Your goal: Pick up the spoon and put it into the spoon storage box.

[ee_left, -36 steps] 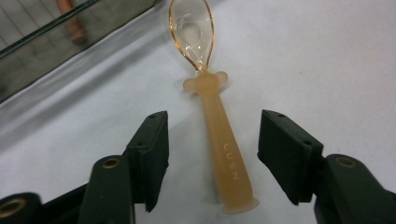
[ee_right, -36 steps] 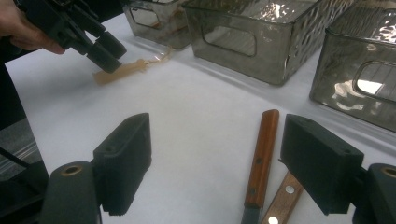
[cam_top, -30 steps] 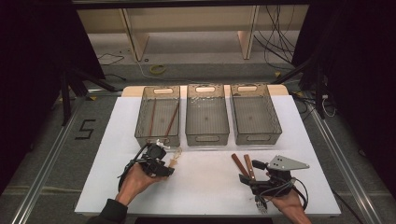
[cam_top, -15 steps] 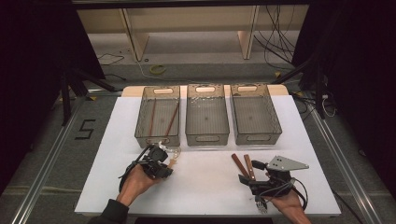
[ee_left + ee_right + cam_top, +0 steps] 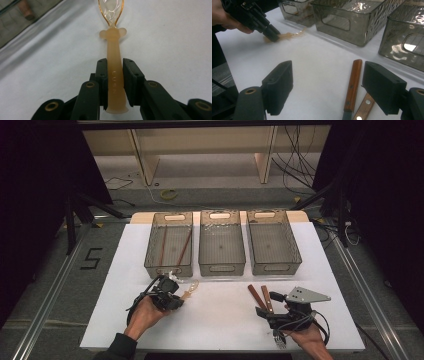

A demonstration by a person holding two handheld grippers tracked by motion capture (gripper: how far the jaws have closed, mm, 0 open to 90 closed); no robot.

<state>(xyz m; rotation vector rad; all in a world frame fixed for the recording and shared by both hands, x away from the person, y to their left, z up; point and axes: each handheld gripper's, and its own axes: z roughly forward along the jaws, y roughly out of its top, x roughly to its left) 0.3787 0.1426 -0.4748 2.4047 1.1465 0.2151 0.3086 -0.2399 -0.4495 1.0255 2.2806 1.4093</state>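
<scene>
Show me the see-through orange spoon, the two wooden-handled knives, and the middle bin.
orange spoon (image 5: 114,80), left gripper view, on its handle between the jaws.
wooden-handled knives (image 5: 352,85), right gripper view, on the longer handle.
middle bin (image 5: 221,266), high view, on its near wall.

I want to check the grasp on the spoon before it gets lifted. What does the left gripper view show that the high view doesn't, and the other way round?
Left gripper view alone: the pads closing in on the translucent orange spoon at its handle, with raised lettering on it; the jaws have just been closing.

High view alone: three grey bins in a row, the left bin holding two brown sticks, and the right gripper by two wooden-handled utensils.

Both: the spoon on the white table, bowl pointing away from the left gripper.
</scene>
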